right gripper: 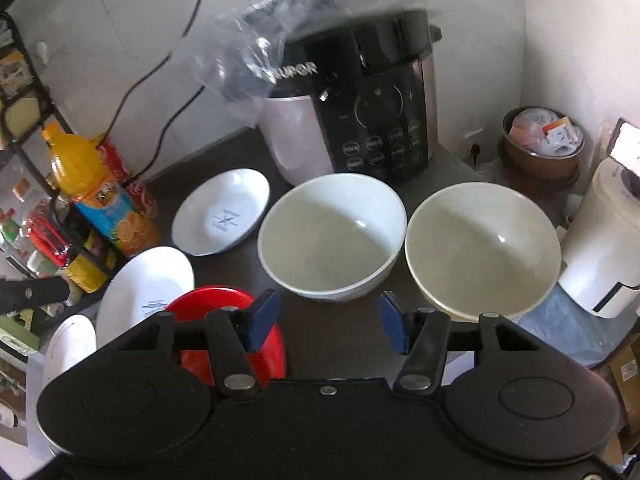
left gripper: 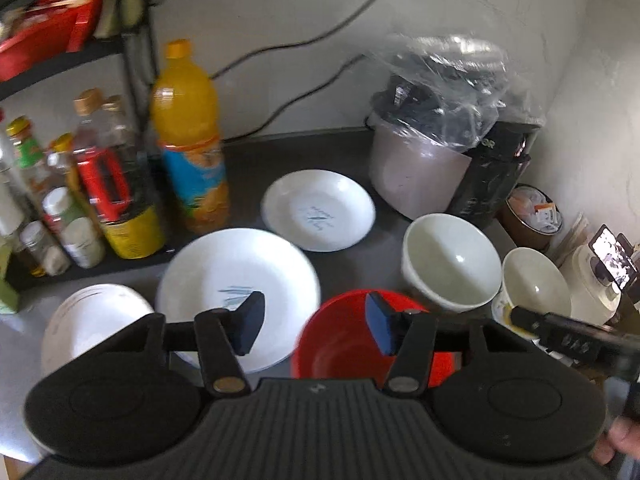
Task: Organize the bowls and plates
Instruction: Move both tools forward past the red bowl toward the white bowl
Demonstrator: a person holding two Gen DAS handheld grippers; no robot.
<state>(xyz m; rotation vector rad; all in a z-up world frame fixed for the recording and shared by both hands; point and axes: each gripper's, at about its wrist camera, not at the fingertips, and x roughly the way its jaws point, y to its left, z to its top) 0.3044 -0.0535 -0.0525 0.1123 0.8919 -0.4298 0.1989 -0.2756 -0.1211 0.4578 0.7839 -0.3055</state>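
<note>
Both the left gripper [left gripper: 316, 322] and right gripper [right gripper: 328, 322] are half-open and empty. The bowl [right gripper: 332, 236] at frame centre looks rigid, glossy and breakable; I'd grip its rim.

Left gripper [left gripper: 316, 326] and right gripper [right gripper: 328, 322] both tilt downward; jaws partly apart, gripping nothing.

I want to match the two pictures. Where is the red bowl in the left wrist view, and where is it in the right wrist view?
Left wrist view: the red bowl is at lower centre, right of the large white plate.
Right wrist view: the red bowl is at lower left, partly hidden by the camera mount.
Shared landmark: the orange juice bottle.
</note>
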